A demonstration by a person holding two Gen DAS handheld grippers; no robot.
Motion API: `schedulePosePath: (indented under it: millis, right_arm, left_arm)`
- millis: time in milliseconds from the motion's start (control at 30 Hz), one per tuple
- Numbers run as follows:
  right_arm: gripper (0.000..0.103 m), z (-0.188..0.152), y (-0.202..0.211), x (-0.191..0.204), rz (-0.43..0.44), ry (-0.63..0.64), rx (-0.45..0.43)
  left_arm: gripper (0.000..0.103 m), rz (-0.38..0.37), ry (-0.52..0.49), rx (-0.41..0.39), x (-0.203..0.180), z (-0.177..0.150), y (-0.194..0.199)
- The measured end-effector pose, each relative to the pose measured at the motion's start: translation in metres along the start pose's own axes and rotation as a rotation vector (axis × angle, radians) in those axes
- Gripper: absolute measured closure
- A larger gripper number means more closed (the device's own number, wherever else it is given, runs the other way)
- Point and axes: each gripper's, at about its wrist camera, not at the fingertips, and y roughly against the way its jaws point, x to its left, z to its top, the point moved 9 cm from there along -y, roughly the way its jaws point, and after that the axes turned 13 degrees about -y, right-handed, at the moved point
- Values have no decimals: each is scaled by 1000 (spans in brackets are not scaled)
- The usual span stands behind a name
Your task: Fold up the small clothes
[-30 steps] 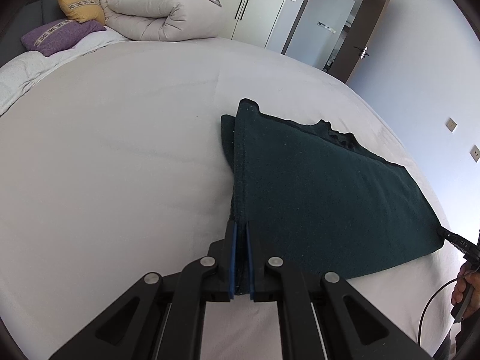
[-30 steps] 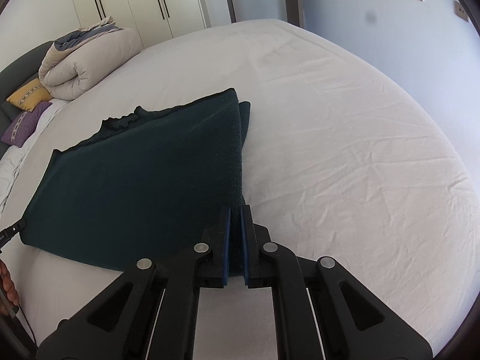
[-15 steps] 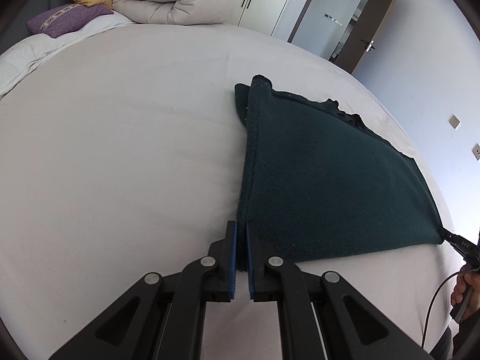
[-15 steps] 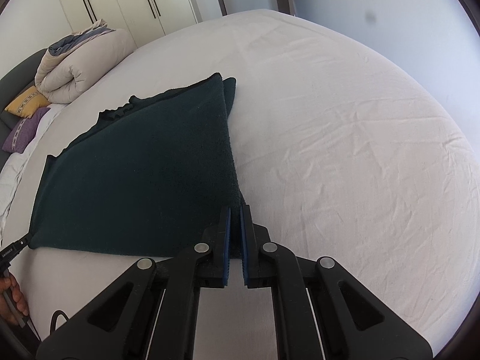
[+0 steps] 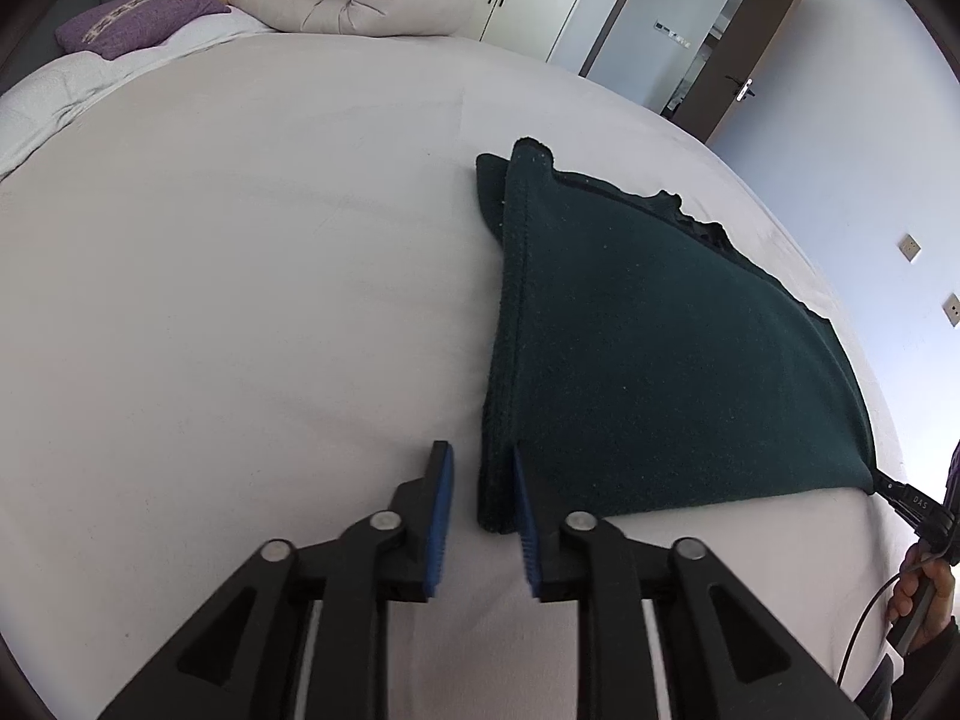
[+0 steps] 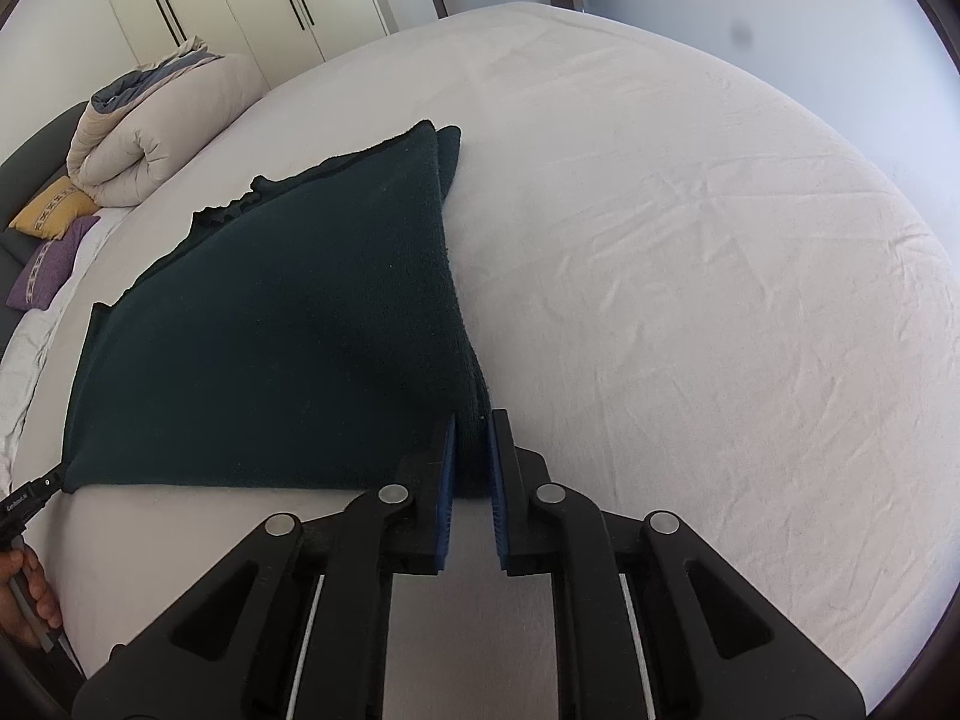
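Dark green garment (image 5: 648,360) lies folded flat on the bed (image 5: 240,300), both near corners down. Left tongs (image 5: 480,510) have just been opening: clear gap, corner loose between the pads. Right tongs (image 6: 471,480) have just been opening too, only slightly, corner between them, pads barely off it. Risk: pulling back now could snag the fuzzy knit and drag the top layer, undoing the fold.

The person's hand (image 5: 927,591) is cut off at the left wrist view's right edge — only fingers show. The dark garment's (image 6: 270,330) underside stays hidden against the bed (image 6: 690,270); lettering on the far tool's (image 6: 24,501) tip — too small.
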Motion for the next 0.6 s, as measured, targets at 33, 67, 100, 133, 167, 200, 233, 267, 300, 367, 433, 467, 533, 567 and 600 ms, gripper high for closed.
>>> schedulePosePath:
  millis: [33, 67, 100, 133, 167, 200, 233, 267, 300, 367, 433, 467, 533, 567, 600]
  right_arm:
    - [82, 0, 4, -2, -11, -8, 0]
    - [77, 1, 10, -3, -16, -15, -9]
    - [76, 3, 17, -4, -15, -21, -25]
    - [75, 5, 26, -4, -12, -25, -42]
    - [75, 9, 34, -3, -12, -29, -60]
    - [75, 14, 42, 1, 2, -31, -77]
    - [75, 20, 50, 10, 39, -26, -91]
    - [75, 26, 55, 24, 87, -16, -101]
    - [75, 33, 58, 40, 132, -3, -101]
    - [75, 42, 53, 77, 238, 16, -72]
    - [75, 50, 39, 113, 336, 6, -32]
    - [75, 52, 26, 131, 374, 1, 2]
    - [75, 52, -7, 166, 425, -11, 88]
    - [75, 51, -24, 182, 448, -21, 125]
    - [75, 48, -42, 198, 483, -32, 178]
  left_arm:
    - [61, 17, 2, -2, 2, 0, 5]
    - [59, 46, 8, -9, 6, 1, 13]
    - [56, 77, 12, -26, 10, 3, 22]
    - [56, 91, 16, -48, 12, 7, 31]
    - [56, 94, 17, -70, 12, 13, 40]
    - [56, 91, 9, -91, 9, 21, 46]
    - [56, 91, -12, -105, 4, 31, 49]
    - [56, 91, -39, -117, -3, 42, 50]
    - [56, 85, -64, -134, -12, 53, 49]
    - [53, 69, -106, -151, -32, 77, 38]
    - [51, 59, -160, -159, -54, 98, 18]
    - [51, 49, -184, -154, -64, 107, 4]
    - [51, 40, -214, -134, -80, 123, -23]
    - [51, 50, -236, -130, -86, 131, -35]
    - [51, 76, -265, -118, -89, 139, -48]
